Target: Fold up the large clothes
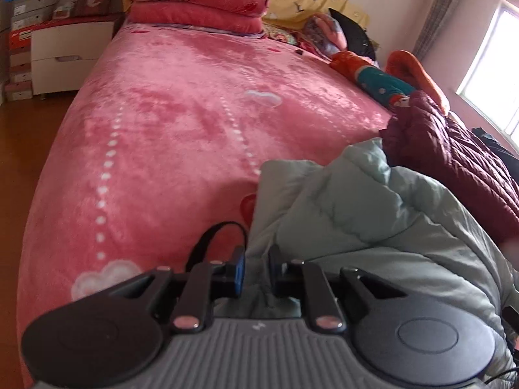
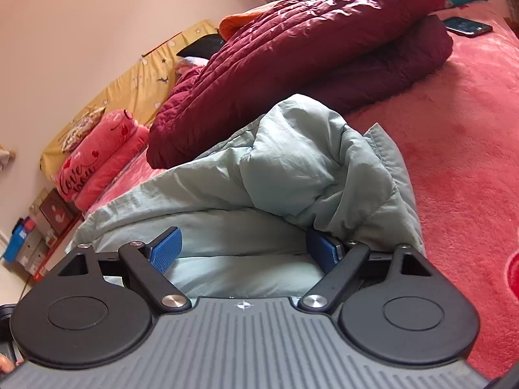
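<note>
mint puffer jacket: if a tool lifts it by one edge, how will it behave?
The jacket looks puffy and crumpled, so it will probably sag and drape rather than hold shape. Its quilted fill suggests light for its bulk. The smooth shell may slip from the left tool, which pinches little fabric.

Soft daylight enters from the blown-out window (image 1: 493, 64) at far right; edges bend strongly, and the left-wrist view is slightly blurred.

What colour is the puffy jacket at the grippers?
Pale mint green, plain quilted jacket; clearest in the right wrist view.
</note>
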Action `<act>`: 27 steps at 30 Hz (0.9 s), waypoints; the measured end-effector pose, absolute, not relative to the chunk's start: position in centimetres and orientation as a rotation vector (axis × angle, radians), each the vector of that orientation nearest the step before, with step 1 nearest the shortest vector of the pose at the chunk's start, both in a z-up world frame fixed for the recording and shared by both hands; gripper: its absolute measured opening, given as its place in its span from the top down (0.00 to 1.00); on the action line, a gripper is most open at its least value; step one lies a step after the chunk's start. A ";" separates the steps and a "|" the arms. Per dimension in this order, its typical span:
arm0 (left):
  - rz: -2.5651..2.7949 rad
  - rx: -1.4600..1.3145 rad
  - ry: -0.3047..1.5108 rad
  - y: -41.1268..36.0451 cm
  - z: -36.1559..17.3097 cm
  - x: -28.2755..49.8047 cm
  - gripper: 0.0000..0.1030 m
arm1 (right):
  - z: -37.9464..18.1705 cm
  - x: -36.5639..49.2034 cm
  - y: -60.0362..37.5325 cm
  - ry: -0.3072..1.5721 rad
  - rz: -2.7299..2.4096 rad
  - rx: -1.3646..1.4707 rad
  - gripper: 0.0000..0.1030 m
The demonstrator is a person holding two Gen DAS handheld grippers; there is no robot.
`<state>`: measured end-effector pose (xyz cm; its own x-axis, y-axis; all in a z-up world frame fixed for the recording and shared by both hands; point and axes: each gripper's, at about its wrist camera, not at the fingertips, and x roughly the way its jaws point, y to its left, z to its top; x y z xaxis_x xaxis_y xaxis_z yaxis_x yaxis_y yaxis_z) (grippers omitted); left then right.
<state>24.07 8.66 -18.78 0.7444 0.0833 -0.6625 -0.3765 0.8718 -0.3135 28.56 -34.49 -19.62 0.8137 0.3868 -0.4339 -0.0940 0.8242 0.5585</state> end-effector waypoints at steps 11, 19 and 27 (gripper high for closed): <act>-0.137 -0.330 0.559 2.8 -12.6 26.8 0.81 | -19.4 28.7 -34.3 0.582 0.274 0.467 0.00; -0.151 -0.240 0.651 -0.3 -16.4 34.2 0.80 | -19.3 29.0 -33.9 0.588 0.285 0.458 0.00; -0.014 -0.238 0.638 2.4 -19.3 33.4 0.80 | -16.8 29.0 -34.0 0.489 0.279 0.454 0.00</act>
<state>33.37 2.40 -19.32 0.8043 -0.0857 -0.5880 -0.0603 0.9727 -0.2243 28.95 -34.02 -16.84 0.8483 0.3620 -0.3864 -0.1494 0.8638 0.4812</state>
